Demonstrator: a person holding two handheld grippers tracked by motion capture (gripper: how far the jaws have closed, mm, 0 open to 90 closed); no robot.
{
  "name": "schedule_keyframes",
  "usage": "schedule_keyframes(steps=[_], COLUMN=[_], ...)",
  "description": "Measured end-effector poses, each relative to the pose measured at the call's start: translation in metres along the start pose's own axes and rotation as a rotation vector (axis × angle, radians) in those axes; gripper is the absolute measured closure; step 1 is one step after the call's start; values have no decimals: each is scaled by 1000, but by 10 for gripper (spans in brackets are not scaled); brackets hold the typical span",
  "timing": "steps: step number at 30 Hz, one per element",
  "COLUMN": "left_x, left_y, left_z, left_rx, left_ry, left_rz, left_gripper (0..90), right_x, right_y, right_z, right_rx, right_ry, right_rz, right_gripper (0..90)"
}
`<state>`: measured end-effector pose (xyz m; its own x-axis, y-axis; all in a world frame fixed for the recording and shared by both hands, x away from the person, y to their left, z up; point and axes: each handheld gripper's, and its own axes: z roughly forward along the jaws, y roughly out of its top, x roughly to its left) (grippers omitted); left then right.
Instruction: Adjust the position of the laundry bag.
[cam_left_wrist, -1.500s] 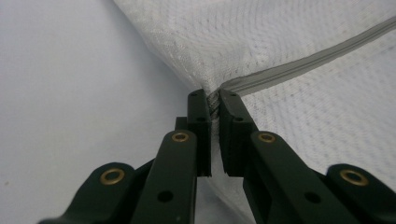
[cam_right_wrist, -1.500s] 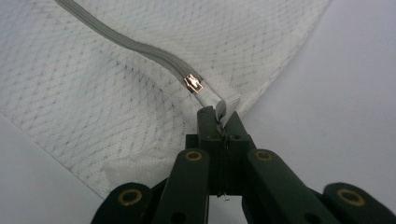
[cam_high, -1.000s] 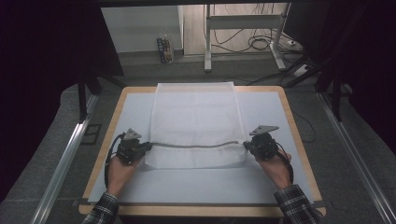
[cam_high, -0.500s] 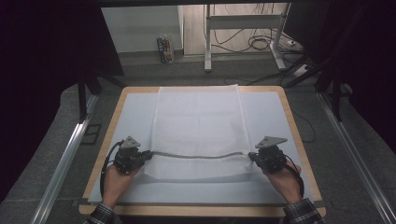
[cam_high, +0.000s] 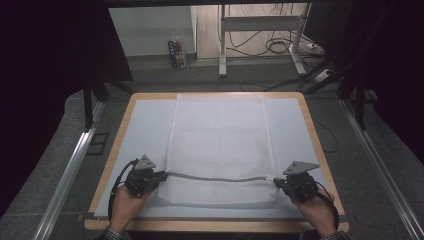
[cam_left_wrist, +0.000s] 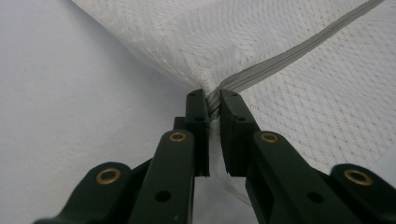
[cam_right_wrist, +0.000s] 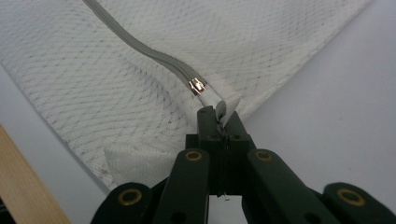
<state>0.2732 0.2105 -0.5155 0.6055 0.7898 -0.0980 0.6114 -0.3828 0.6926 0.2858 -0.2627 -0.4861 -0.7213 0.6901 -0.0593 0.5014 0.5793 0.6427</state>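
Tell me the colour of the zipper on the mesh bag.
Grey, on a white mesh bag; the zipper shows best in the right gripper view.

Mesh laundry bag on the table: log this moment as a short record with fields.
item: white mesh bag with a grey zipper along its near end
surface: light mat on a wood-edged table
bag pose: far part flat, zipper edge pulled taut between the two grippers
left hand-held gripper: shut on the zipper's end at the bag's left corner
right hand-held gripper: shut on the white tab beside the zipper slider
zipper state: appears closed, slider at the right end
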Motion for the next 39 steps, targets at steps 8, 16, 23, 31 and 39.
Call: schedule_keyframes(steps=[8, 16, 23, 31, 39], left_x=[-7, -7, -7, -10, -9], left_y=[-6, -9, -10, -15, -17], left_z=[-1, 0, 1, -1, -2], left_rx=[35, 48, 57, 16, -35], left_ry=[12, 21, 49, 55, 59], left_rz=[24, 22, 36, 44, 21], left_gripper=[821, 802, 737, 531, 194], right_x=[3, 4, 4, 3, -4], right_y=[-7, -12, -12, -11, -18], right_z=[0, 6, 6, 2, 1], right_rx=[29, 63, 54, 12, -12], right_ry=[16, 25, 24, -6, -14], right_rz=[-2, -7, -12, -13, 26], right_gripper=[885, 876, 831, 623, 347])
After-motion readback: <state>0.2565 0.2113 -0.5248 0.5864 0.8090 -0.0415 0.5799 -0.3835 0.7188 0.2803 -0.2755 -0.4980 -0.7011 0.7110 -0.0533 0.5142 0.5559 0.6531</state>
